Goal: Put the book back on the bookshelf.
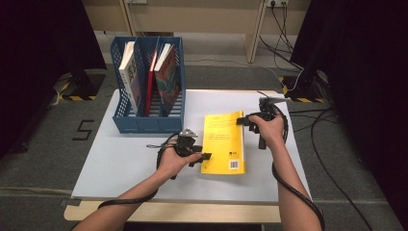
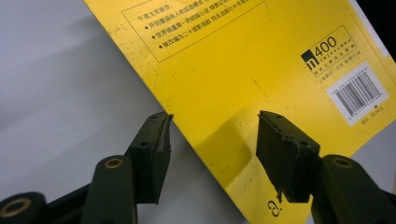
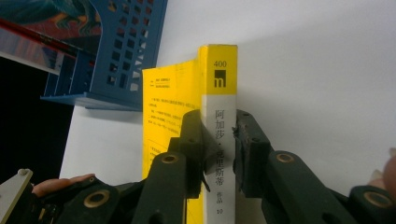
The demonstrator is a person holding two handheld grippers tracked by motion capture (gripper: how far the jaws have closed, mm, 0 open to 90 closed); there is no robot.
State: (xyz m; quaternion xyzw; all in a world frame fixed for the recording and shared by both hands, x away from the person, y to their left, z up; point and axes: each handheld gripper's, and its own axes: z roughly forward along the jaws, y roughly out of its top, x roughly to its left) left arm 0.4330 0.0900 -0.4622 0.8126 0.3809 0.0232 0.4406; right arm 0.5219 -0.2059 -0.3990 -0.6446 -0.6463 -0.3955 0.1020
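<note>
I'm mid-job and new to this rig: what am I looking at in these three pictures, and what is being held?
A person works with a hand-held two-jaw gripper in each hand. The high view looks down on a white table; the other two pictures come from cameras riding on the grippers. On the table stand a blue file rack with books and a yellow book. The right gripper clamps the yellow book's spine. The left gripper is open at the book's other edge, one jaw over the cover, one over the table.

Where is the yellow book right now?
High view: yellow book lies on the white table, right of the blue file rack, between both grippers.
</note>
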